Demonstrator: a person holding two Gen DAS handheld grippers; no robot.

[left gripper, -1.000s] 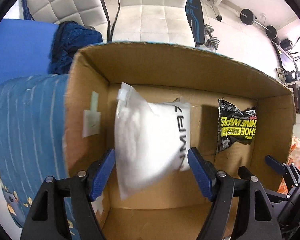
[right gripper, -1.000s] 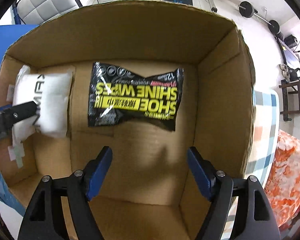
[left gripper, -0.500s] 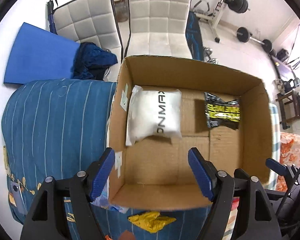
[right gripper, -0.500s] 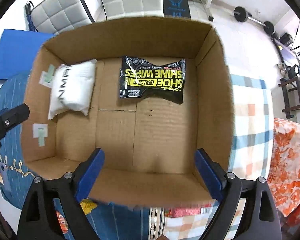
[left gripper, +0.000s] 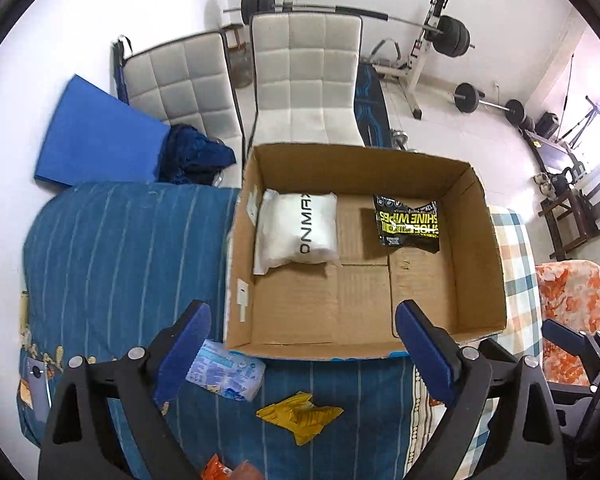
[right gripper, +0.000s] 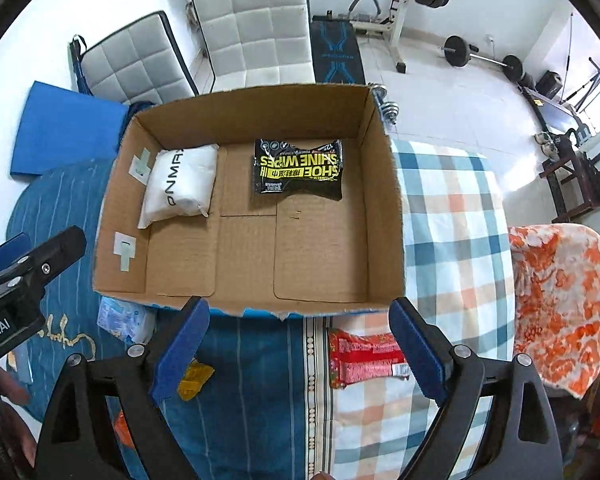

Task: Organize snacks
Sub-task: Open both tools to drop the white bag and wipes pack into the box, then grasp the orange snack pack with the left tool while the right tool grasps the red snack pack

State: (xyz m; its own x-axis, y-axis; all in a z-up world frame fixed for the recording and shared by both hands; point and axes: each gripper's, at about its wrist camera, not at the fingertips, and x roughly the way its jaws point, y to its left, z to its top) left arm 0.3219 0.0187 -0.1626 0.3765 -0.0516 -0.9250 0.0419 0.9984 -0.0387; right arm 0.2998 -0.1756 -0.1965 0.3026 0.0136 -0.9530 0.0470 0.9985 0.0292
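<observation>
An open cardboard box [left gripper: 480, 240] stands on the cloth-covered surface. Inside it lie a white pack [left gripper: 298, 232] at the back left and a black and yellow wipes pack [left gripper: 408, 224] at the back right. My left gripper [left gripper: 302, 312] hovers above the box's near wall, its jaws opening with nothing between them. In front of the box lie a light blue packet [left gripper: 224, 376] and a yellow packet [left gripper: 300, 416]. My right gripper [right gripper: 299, 308] is open and empty over the box [right gripper: 384, 208] front edge. A red packet [right gripper: 364, 360] lies just beneath it.
Two white padded chairs [left gripper: 304, 92] and a blue mat [left gripper: 96, 140] stand behind the box. An orange floral cloth [right gripper: 560, 300] lies at the right, with checkered cloth [right gripper: 452, 220] beside the box. Weights and a bench fill the far floor.
The white pack left the left gripper's fingers and now lies in the box. Both grippers rose and pulled back from the box, bringing loose packets in front into view.
</observation>
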